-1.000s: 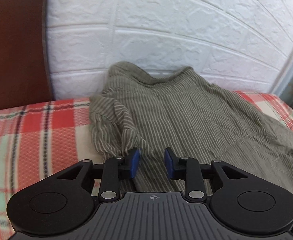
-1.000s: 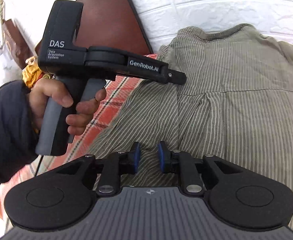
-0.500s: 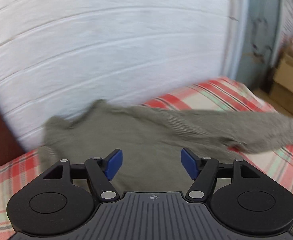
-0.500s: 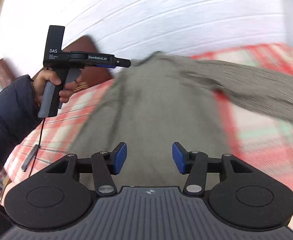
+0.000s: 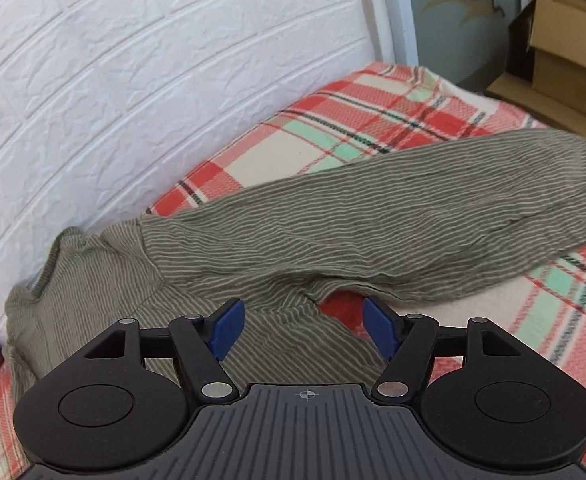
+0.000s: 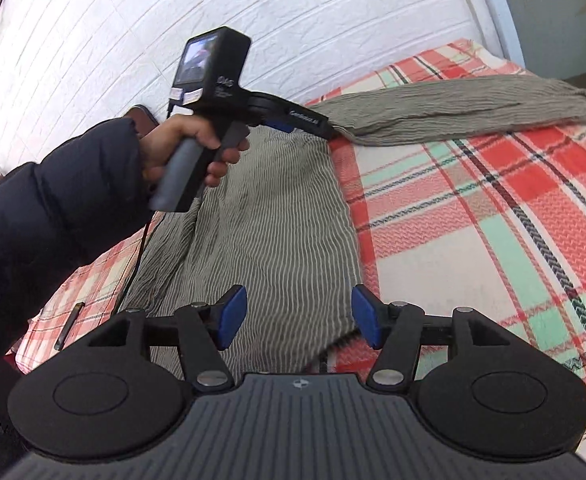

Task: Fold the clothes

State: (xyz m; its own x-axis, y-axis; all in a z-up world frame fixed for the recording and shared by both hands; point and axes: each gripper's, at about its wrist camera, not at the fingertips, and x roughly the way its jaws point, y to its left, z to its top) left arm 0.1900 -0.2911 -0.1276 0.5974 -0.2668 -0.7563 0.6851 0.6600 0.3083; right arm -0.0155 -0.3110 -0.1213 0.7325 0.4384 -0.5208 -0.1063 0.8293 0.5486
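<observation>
Both grippers have just released the olive striped crinkled shirt (image 5: 333, 232) on the red plaid blanket (image 6: 473, 200), left jaws wide, right jaws opening, leaving its sleeve (image 5: 433, 208) outstretched for folding.

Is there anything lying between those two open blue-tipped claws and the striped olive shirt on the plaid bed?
Nothing visible does. The left gripper hovers open right over the striped olive-green shirt, where its outstretched sleeve joins the body. The right gripper, its jaws opening, hangs over the shirt's hem. Only bare red plaid blanket lies around it.

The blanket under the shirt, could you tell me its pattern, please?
Red, cream and mint-green plaid blanket, clearest in the right wrist view.
</observation>
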